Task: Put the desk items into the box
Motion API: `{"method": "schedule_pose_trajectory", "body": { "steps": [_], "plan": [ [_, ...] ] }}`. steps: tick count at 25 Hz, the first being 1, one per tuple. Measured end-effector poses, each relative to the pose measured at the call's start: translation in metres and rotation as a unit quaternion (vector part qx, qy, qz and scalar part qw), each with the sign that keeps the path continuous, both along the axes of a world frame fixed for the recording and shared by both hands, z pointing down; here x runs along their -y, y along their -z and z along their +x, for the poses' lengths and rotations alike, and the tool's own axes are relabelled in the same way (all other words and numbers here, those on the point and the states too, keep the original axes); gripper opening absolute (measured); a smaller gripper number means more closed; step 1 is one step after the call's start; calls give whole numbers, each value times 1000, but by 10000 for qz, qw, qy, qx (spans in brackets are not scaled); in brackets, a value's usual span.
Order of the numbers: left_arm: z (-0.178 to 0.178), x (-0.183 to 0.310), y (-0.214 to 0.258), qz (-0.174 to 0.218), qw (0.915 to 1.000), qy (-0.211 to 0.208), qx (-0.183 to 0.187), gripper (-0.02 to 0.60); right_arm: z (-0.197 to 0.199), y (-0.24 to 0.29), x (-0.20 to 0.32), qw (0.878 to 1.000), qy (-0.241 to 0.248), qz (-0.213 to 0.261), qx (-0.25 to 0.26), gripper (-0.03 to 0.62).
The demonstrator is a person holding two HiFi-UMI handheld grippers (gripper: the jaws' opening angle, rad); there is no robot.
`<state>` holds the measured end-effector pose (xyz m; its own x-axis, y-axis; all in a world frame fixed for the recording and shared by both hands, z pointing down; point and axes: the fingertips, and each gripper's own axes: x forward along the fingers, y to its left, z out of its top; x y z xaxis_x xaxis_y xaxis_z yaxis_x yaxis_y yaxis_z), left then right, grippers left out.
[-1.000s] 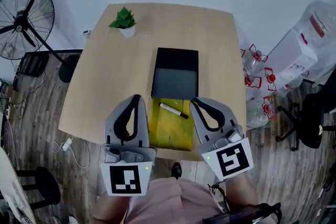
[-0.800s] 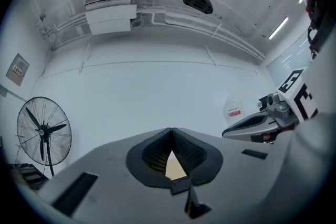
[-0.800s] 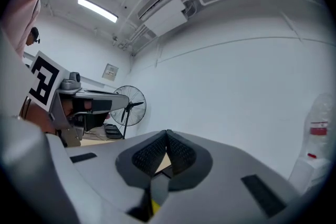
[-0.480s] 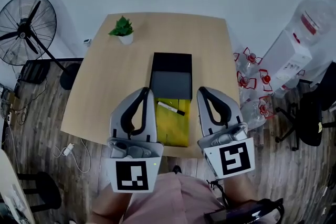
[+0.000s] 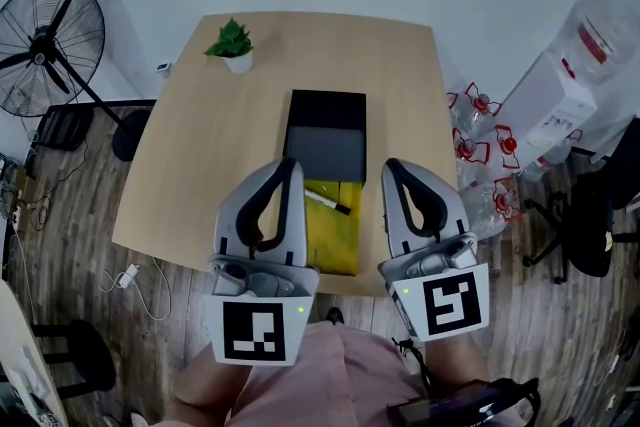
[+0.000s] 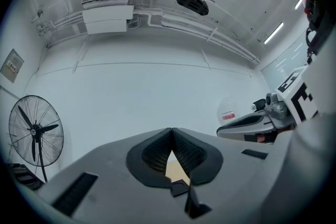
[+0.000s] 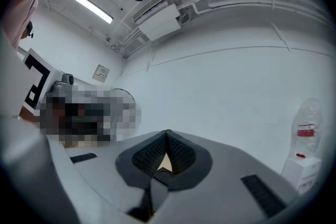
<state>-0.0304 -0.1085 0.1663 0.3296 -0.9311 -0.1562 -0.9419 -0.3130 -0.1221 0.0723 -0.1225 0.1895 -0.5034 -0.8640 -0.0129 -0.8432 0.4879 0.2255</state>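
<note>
Head view, looking steeply down on a pale wooden bench [image 5: 195,140].

- Black rectangular box [image 5: 329,102]: open, grey inside, sits mid-bench.
- Yellow flat pad [image 5: 335,240]: lies just nearer the person than the box, its far edge touching the box's near wall.
- White marker pen with a black cap [image 5: 326,203]: lies slanted across the far end of the pad, just beside the box and outside it.
- Small green plant in a white pot [image 5: 233,44]: upright at the far left corner of the bench, well apart from the box.
- Black standing fan [image 5: 47,43]: on the floor, left of the bench.

Left hand-held gripper [image 5: 290,165]: closed, pads meeting at the tip, gripping nothing. It is held over the near part of the bench, at the pad's left edge. Its own view [image 6: 171,130] looks toward the white wall [image 6: 157,86].

Right hand-held gripper [image 5: 391,166]: also closed on itself with nothing between the pads, held to the right of the pad. Its own view [image 7: 167,132] likewise faces the wall.

Neither gripper touches pen, pad or box.
</note>
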Motion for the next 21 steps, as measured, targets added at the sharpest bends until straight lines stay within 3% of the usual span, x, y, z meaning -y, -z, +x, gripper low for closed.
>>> {"method": "schedule_pose_trajectory", "body": {
  "steps": [21],
  "plan": [
    [10, 20, -4, -93, 9999, 12, 48, 11, 7, -3, 20, 9999, 9, -15, 99, 0]
  ]
}}
